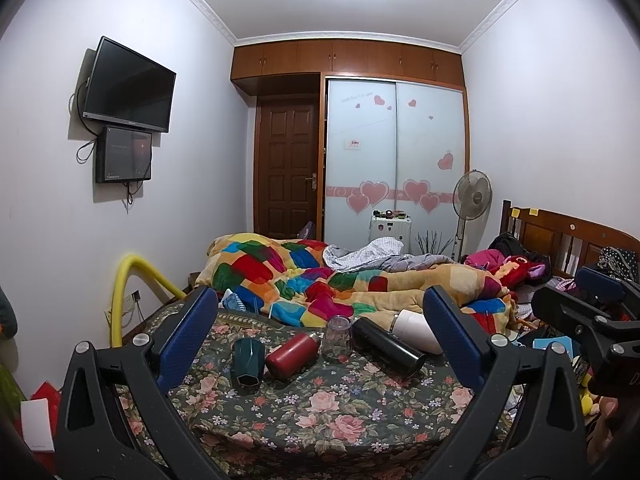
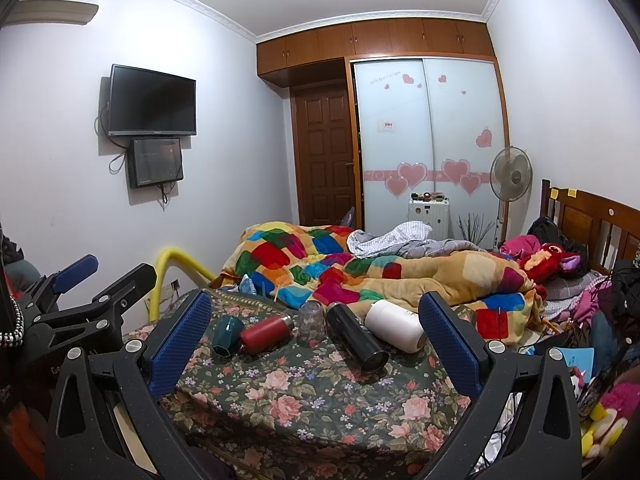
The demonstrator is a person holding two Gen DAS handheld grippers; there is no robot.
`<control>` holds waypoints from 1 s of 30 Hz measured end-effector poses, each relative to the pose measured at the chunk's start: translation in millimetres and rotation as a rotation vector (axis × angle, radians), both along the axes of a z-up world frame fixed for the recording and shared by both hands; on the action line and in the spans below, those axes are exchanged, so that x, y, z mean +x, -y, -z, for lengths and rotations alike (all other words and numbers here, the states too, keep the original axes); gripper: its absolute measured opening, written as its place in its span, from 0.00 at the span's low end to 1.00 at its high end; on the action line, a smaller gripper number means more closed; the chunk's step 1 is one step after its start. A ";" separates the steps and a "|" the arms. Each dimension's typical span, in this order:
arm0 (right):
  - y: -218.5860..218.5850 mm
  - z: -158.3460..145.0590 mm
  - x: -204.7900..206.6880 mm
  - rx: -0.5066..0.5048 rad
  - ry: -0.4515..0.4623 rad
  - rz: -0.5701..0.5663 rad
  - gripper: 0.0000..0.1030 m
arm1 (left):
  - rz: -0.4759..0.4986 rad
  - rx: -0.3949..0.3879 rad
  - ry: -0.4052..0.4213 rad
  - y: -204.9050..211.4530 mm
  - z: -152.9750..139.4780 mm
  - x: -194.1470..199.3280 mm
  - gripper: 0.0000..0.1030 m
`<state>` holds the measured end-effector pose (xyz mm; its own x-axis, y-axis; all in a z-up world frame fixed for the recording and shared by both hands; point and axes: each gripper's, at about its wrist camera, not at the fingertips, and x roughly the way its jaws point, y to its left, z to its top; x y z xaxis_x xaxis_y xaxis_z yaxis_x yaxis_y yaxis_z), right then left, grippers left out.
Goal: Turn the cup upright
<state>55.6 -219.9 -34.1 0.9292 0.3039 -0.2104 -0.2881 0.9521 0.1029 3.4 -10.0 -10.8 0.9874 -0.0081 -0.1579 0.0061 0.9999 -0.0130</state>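
Observation:
Several cups lie in a row on the floral bedspread: a dark green faceted cup upside down, a red flask on its side, a clear glass upside down, a black flask on its side and a white cup on its side. They show again in the right wrist view: green cup, red flask, clear glass, black flask, white cup. My left gripper and right gripper are open and empty, short of the row.
A patchwork quilt is heaped just behind the cups. A yellow padded rail stands at the bed's left edge. Clothes, toys and a wooden headboard crowd the right side. A TV hangs on the left wall.

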 end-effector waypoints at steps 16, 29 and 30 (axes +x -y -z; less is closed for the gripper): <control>1.3 17.6 41.1 -0.011 -0.090 0.004 1.00 | 0.002 -0.047 -0.117 -14.0 17.3 53.5 1.00; 21.6 59.7 116.0 -0.016 -0.270 0.076 1.00 | 0.033 0.067 -0.509 -42.1 111.9 227.5 1.00; 23.8 64.0 122.3 -0.015 -0.289 0.084 1.00 | 0.053 0.093 -0.558 -43.0 125.2 246.9 1.00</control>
<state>177.8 -243.7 -98.1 0.8520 0.2233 -0.4736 -0.1691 0.9734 0.1546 250.3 33.0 -136.0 0.7528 -0.0164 -0.6580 0.0735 0.9955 0.0592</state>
